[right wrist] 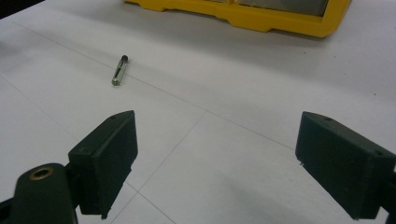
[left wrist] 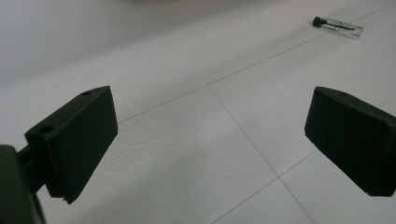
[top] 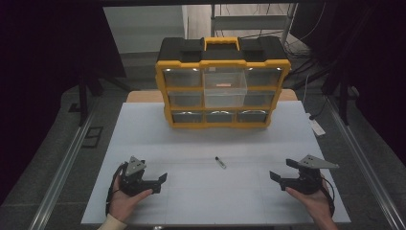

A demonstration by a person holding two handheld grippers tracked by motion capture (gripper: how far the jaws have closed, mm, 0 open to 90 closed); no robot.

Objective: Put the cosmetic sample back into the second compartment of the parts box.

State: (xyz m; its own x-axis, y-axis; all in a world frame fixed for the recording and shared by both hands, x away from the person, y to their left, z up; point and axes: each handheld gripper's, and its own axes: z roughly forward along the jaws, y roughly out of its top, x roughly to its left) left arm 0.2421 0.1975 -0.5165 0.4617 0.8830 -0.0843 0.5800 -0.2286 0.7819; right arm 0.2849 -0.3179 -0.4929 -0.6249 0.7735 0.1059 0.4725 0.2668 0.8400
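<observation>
A small clear vial with a black cap (top: 220,162) lies flat on the white table (top: 191,143), midway between my two grippers. My left gripper (top: 160,181) rests near the front left, held in a hand, jaws open and empty. The vial (left wrist: 338,27) lies far off at the upper right in the left gripper view, beyond the left gripper (left wrist: 210,144). My right gripper (top: 276,177) sits at the front right, open and empty. Ahead of the right gripper (right wrist: 215,163), at the upper left of its own view, lies the vial (right wrist: 120,70).
A yellow and black organiser case (top: 222,81) with clear drawers stands upright at the back of the table; its middle drawer (top: 225,87) is pulled out. Its yellow base (right wrist: 261,16) shows in the right gripper view. Metal rails run along both table sides.
</observation>
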